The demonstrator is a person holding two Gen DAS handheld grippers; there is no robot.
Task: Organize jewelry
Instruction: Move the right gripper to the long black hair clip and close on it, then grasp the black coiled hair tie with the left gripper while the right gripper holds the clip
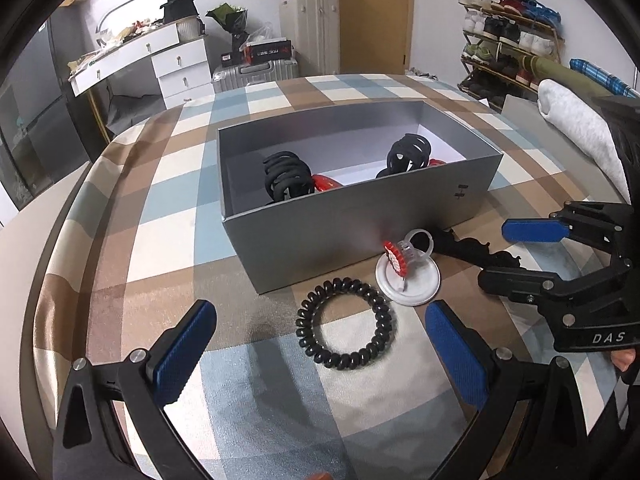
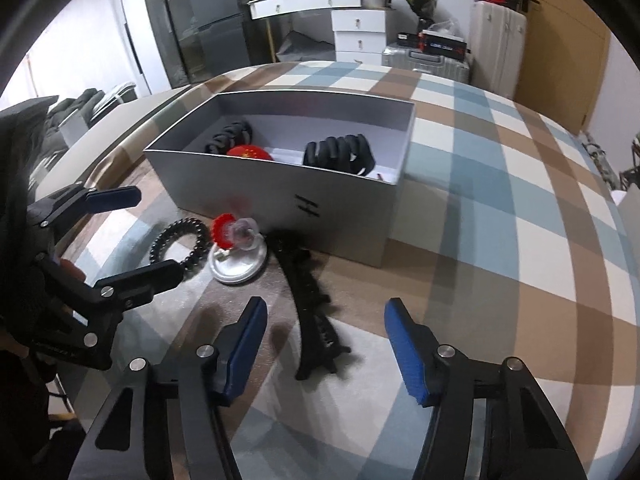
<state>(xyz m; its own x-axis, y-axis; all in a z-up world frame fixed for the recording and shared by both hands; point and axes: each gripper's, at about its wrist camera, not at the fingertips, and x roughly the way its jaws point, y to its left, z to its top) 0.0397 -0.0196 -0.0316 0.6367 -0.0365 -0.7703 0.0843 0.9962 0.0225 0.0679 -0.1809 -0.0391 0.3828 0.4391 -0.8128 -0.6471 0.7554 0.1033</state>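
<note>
Your left claw (image 1: 320, 354), wide open and empty, sits just before the black spiral hair tie (image 1: 346, 323); right claw (image 2: 326, 350), likewise open, straddles the long black hair clip (image 2: 310, 304) running near-to-far.

Left gripper (image 1: 318, 330) open over black coil hair tie (image 1: 347, 323), w/ grey box (image 1: 352, 216) behind.

A home bedroom: checked bedspread (image 1: 280, 104), white dresser (image 1: 176, 64), suitcases (image 1: 310, 36), loaded shoe rack (image 1: 508, 40).

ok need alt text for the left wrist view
The open left gripper hovers over a black spiral hair tie on a checked cloth, before a grey box holding black claw clips. The right gripper is open.
</note>
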